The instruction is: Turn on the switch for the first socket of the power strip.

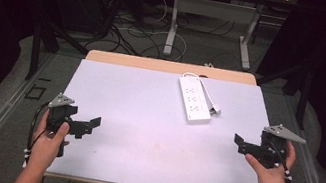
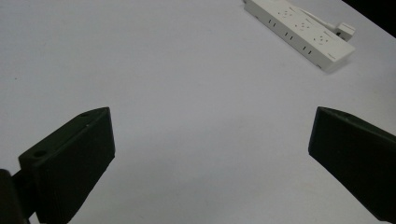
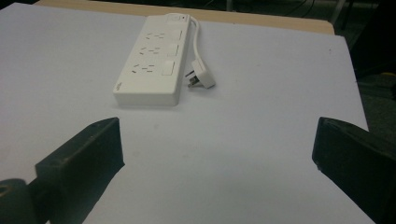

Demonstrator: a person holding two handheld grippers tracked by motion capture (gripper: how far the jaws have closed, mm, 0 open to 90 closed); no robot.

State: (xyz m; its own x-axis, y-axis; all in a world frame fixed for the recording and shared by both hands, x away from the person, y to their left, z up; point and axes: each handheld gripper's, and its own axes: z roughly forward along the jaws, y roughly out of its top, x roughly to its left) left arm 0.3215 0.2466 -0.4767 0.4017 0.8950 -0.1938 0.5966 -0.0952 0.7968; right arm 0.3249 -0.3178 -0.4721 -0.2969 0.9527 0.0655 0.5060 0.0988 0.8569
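Currently you are holding both tools low over the near half of the table (image 1: 116,88), the left tool (image 1: 93,123) at the near left and the right tool (image 1: 239,142) at the near right, each pointing inward. Both are standing with jaws spread wide and nothing between them; the left gripper view and the right gripper view each show bare table surface in the gap. The white power strip (image 1: 194,99) is lying flat on the far right part of the table, well apart from either tool. Its long axis is running from the far edge toward you, slanting slightly to the right as it nears you. Your right tool is the nearer one: in the right gripper view the strip (image 3: 153,59) is sitting ahead and a little left of centre, its short end facing you. In the left gripper view it (image 2: 301,31) is lying far off at the upper right. Its cord is curling along the right side, with the plug (image 3: 201,79) resting just beside the strip, prongs toward it. A small mark on the strip's near corner is too small to read
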